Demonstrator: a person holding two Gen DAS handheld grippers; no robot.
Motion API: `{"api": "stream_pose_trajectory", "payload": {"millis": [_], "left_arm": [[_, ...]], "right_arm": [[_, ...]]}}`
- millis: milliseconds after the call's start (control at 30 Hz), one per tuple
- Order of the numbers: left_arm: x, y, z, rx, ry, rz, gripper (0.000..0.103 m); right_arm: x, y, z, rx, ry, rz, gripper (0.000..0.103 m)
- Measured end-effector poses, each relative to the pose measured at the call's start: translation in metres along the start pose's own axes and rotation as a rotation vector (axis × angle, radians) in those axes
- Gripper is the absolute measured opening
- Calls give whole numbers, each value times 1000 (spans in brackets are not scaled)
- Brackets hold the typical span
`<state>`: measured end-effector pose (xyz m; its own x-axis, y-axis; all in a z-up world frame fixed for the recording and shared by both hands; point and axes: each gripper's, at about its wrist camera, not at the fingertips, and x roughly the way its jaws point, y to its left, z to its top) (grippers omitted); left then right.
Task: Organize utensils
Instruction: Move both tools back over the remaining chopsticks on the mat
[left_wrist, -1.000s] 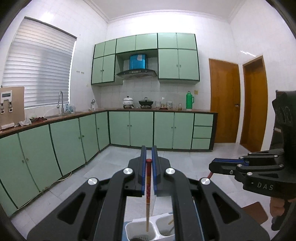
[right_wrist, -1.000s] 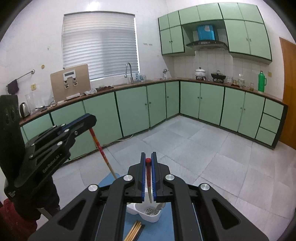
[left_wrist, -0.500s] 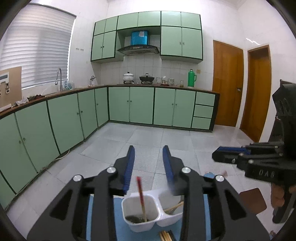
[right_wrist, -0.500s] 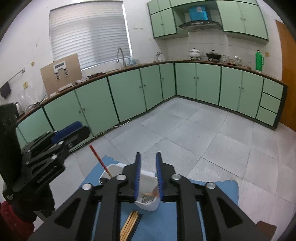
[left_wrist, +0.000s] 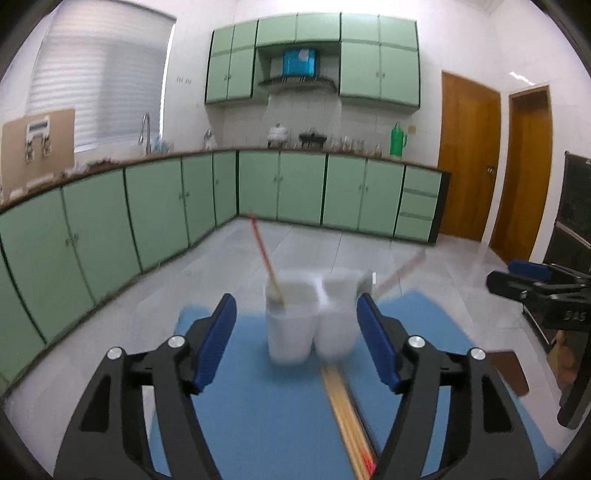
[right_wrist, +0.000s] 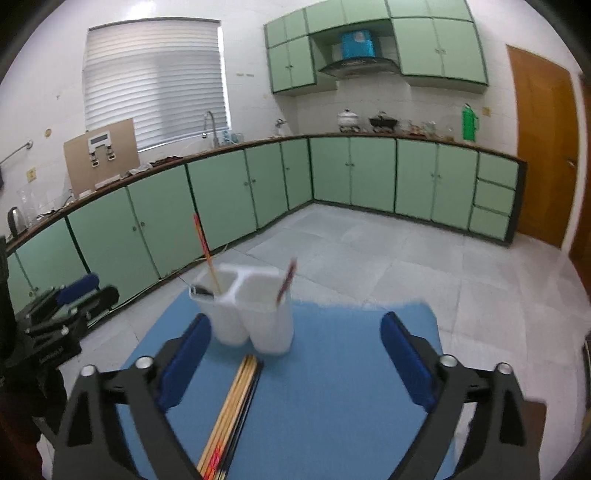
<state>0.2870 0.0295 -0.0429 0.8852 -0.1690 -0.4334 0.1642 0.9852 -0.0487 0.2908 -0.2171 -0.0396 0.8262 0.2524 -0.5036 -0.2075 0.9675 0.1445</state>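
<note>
A white two-cup utensil holder (left_wrist: 312, 315) (right_wrist: 245, 306) stands on a blue mat (left_wrist: 266, 413) (right_wrist: 332, 354). One red-topped chopstick (left_wrist: 264, 258) (right_wrist: 205, 251) leans in its left cup, another (right_wrist: 286, 282) (left_wrist: 400, 269) in its right cup. A bundle of chopsticks (left_wrist: 349, 421) (right_wrist: 231, 410) lies flat on the mat in front of the holder. My left gripper (left_wrist: 295, 343) hangs low over the mat, jaws opening, nothing between them. My right gripper (right_wrist: 297, 362) is likewise low over the mat, jaws opening wide and empty. Each gripper shows at the other view's edge.
The mat lies on a low surface above a grey tiled floor. Green cabinets (right_wrist: 221, 199) with a brown counter line the left and far walls. Two wooden doors (left_wrist: 469, 166) stand at the right. A brown board corner (left_wrist: 508, 369) shows beside the mat.
Both grippers let go of their chopsticks, which now stand in the holder's cups. Both sets of jaws have spread wide, and both grippers have sunk toward the mat and the chopstick bundle.
</note>
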Motion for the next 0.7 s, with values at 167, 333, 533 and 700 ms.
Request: {"api": "stream_pose_trajectory", "payload": {"millis": [167, 333, 533, 700], "left_arm": [[-9, 6, -62, -15, 115, 22, 70], [-7, 8, -114, 13, 200, 61, 70], [-6, 15, -151, 19, 281, 79, 70], [-7, 18, -170, 4, 327, 83, 70]], "right_arm": [[-5, 6, -58, 50, 63, -12, 93], [-2, 19, -119, 71, 125, -31, 93], [7, 38, -167, 49, 220, -31, 92], [20, 52, -186, 14, 278, -30, 89]]}}
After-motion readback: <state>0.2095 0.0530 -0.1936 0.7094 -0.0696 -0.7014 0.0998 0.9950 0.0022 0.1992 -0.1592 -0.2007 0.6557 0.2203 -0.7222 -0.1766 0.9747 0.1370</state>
